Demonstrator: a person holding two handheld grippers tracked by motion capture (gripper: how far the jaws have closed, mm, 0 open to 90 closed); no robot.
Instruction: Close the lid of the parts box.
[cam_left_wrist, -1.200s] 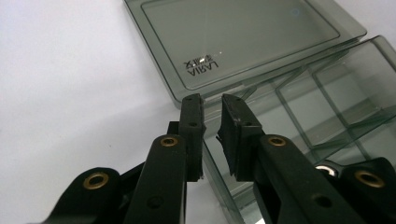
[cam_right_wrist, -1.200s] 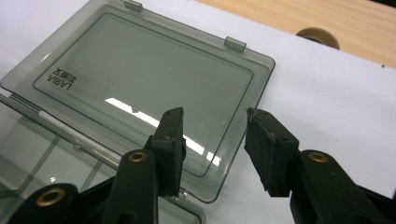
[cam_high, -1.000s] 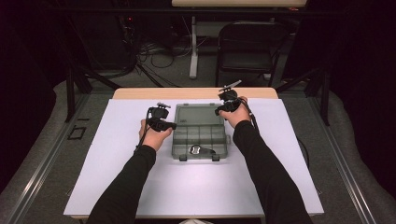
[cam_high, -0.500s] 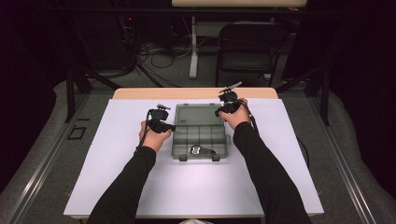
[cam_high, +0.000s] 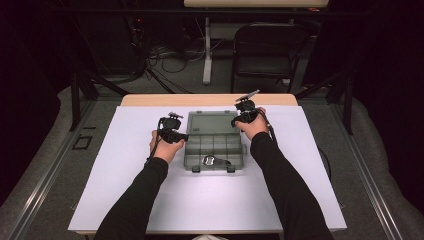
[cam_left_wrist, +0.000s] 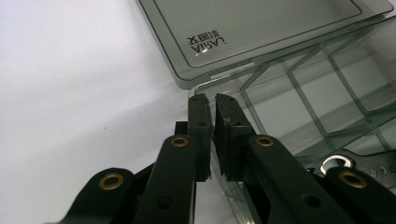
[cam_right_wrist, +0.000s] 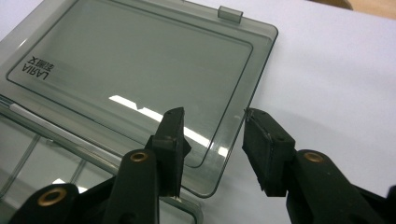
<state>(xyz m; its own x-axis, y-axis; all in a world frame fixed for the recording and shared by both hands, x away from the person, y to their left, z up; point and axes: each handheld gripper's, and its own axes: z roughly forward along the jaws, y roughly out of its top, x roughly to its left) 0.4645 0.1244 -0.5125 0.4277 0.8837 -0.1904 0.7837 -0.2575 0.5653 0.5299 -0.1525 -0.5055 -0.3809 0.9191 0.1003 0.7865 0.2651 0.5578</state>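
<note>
A person works at a clear smoke-grey compartment box (cam_high: 212, 147) lying open at the middle of the white-covered counter (cam_high: 125, 195), its lid (cam_high: 215, 123) folded flat toward 12 o'clock and a small metal piece (cam_high: 212, 161) resting in a front compartment.

The left gripper (cam_left_wrist: 212, 105) sits at the box's 9 o'clock edge. Its fingers (cam_left_wrist: 200, 126) have just been closing and now stand nearly together, pinching the thin transparent side wall of the tray near the hinge corner.

The right gripper (cam_right_wrist: 212, 121) hovers at about 2 o'clock from the box, over the lid's outer corner. Its fingers (cam_right_wrist: 266, 144) are well apart, one above the lid panel and the other just past its rim; whether either pad touches the plastic cannot be told, and nothing is clamped.

The likely risk: the wall held by the left fingers is thin and slick, so a pull or twist could let it slip out and skid the light box across the smooth cover. If the right fingers close on the lid's rounded corner off-centre, the lid may pop free or swing down unevenly, and a jolt could bounce the metal piece out of its compartment.
</note>
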